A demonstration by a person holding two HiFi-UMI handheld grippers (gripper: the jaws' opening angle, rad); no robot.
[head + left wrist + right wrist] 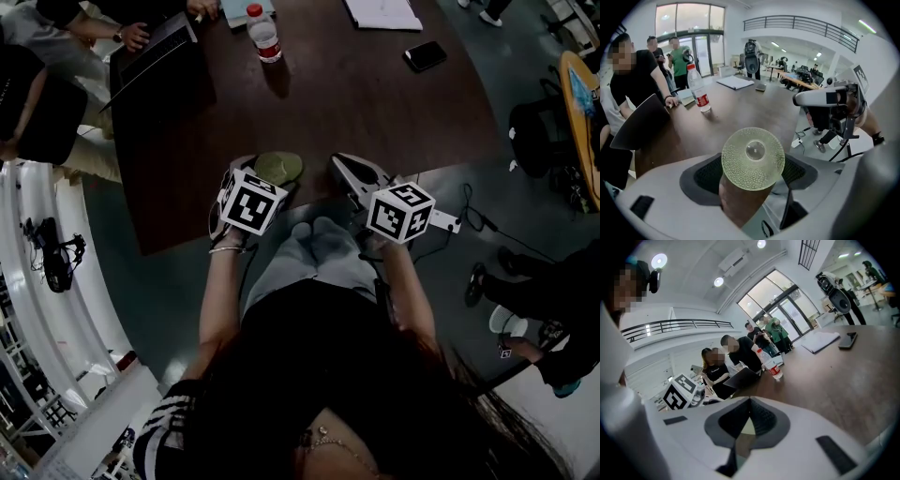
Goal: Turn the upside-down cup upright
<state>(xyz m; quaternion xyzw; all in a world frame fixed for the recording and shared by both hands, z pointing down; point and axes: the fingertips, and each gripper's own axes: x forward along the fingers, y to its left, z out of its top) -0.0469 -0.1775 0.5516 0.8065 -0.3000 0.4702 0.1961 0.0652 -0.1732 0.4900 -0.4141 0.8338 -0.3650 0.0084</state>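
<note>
Head view: the cup [279, 168] is spotted base-up at the near edge of the table [375, 103], long axis roughly upright, mouth down.

Left gripper view: the left gripper [753, 174] is set astride it, fingers apart (no squeeze confirmed). Grasping is judged under way, with closing, lifting and a half-turn called for.

Right gripper view: the right gripper [749, 414] is empty, fingers pressed together.

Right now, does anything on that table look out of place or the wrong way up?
Yes: the green bubble-textured cup stands upside down, base up, near the front edge of the brown table. The left gripper has a jaw on either side of it. Nothing looks spilled or broken.
</note>
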